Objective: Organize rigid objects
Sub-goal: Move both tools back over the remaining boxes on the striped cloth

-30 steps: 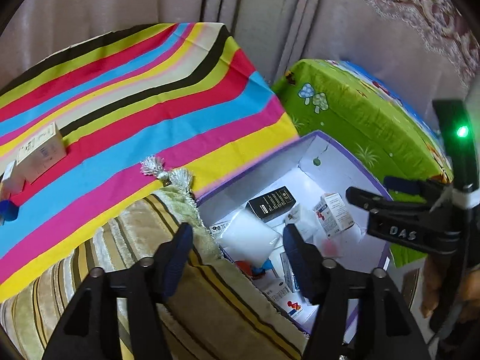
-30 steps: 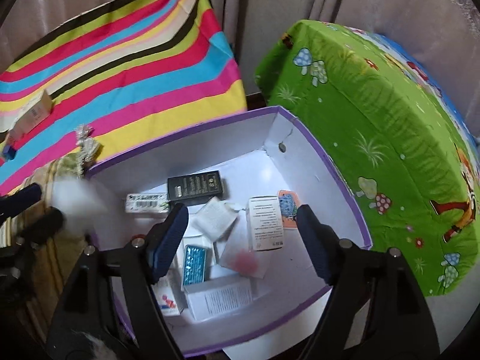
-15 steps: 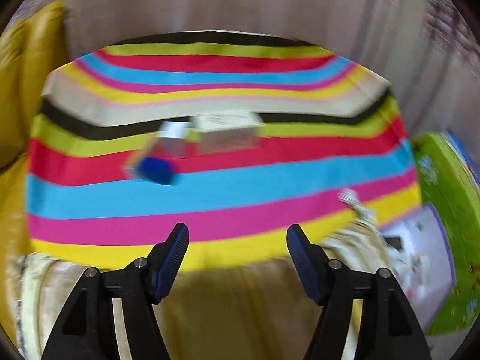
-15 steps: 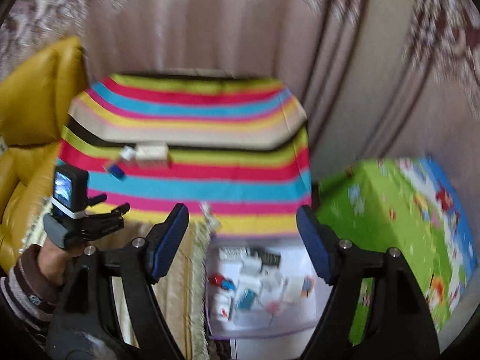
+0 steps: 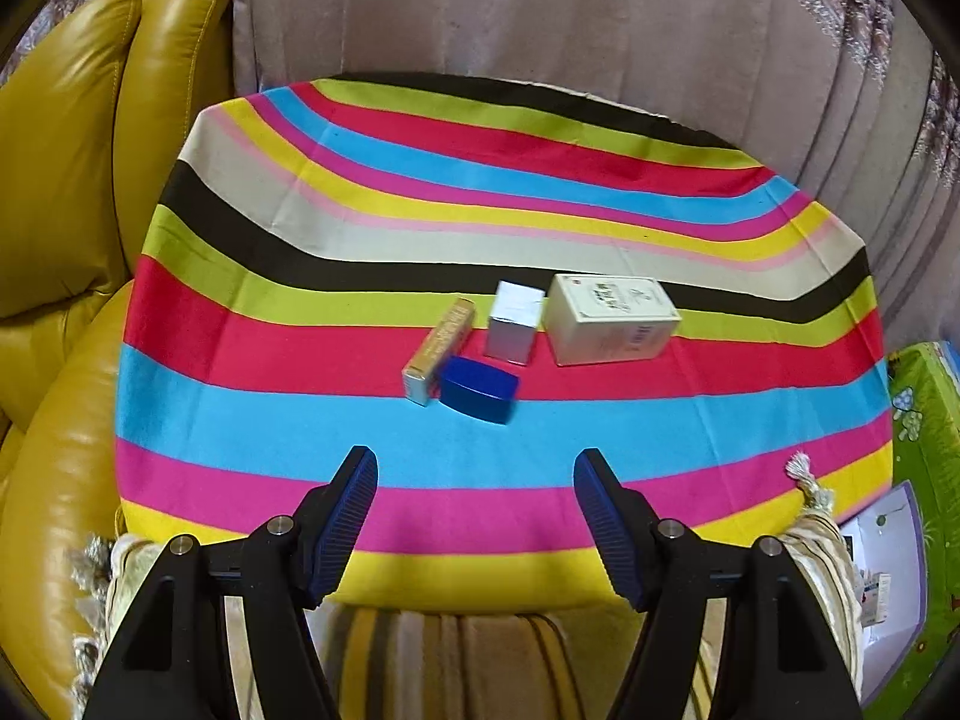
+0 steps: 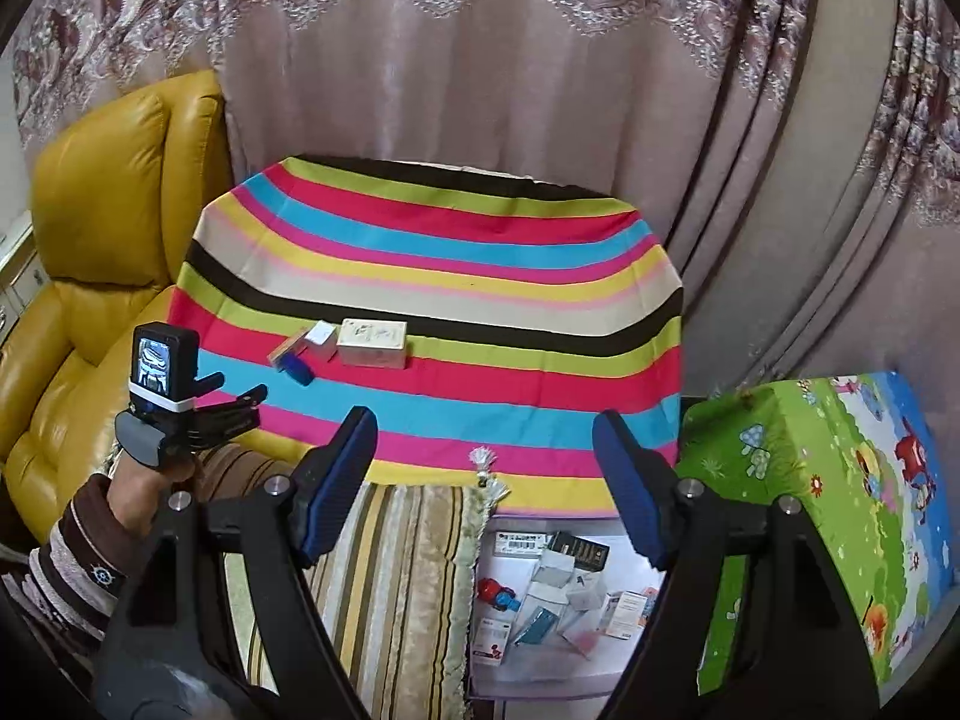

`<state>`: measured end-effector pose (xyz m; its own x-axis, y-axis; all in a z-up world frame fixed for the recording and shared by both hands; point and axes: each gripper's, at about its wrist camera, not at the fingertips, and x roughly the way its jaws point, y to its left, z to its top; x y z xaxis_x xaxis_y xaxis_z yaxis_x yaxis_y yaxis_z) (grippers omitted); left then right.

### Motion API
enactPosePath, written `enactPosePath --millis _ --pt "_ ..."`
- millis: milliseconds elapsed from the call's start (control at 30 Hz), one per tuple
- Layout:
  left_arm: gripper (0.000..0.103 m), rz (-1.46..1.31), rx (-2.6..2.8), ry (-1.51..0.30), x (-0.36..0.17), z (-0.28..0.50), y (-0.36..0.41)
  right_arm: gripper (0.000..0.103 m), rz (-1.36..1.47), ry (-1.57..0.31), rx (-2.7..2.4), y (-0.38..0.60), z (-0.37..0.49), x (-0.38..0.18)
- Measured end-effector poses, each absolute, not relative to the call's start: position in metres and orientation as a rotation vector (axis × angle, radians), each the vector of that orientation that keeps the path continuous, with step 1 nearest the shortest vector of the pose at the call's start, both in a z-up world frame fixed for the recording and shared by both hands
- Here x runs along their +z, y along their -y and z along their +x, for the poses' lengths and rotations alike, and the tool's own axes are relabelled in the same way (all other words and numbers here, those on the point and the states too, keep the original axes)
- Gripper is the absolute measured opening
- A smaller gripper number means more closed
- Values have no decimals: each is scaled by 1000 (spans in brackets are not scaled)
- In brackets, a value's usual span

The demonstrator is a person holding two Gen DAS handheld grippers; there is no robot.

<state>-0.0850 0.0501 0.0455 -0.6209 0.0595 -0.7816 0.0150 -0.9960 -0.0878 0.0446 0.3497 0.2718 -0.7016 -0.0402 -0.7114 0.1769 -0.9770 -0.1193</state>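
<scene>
Heavy pinkish curtains [image 6: 480, 90] with embroidered trim hung behind a table draped in smooth striped cloth [image 5: 600, 450]. On its red and blue bands sat four rigid boxes close together: a cream carton [image 5: 612, 319], a small white cube-like box [image 5: 515, 323], a slim gold box [image 5: 440, 343] and a glossy blue rounded case [image 5: 479, 390] touching it. Glossy yellow leather armchair [image 6: 102, 228] stood alongside. Both the left gripper [image 5: 474, 480] and right gripper [image 6: 485, 444] gaped empty, ribbed blue pads apart; the left's jaws had just been widening. Below, a purple-edged bin [image 6: 528, 687] of jumbled packets was partly hidden; their print was illegible.
</scene>
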Motion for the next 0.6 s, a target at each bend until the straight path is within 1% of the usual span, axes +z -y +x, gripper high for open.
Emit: enactPosePath --millis 67,133,233,400,467,600 --pt "69 -1371 2799 121 42 -94 -46 77 1161 -255 -2764 -347 46 275" --pt "69 -1388 2775 148 37 -103 -41 77 1112 -288 -2781 -341 48 278" --pt "69 -1416 2773 149 30 -117 -33 77 1166 -238 -2748 -338 34 274" --pt "69 -1447 2748 185 21 -145 -22 77 1184 -274 -2704 -321 23 267" --pt "69 -1455 2750 167 17 -156 -21 77 1196 -262 -2694 -318 20 266" --pt "68 -1484 2691 204 4 -183 -17 77 1189 -230 -2693 -319 16 269"
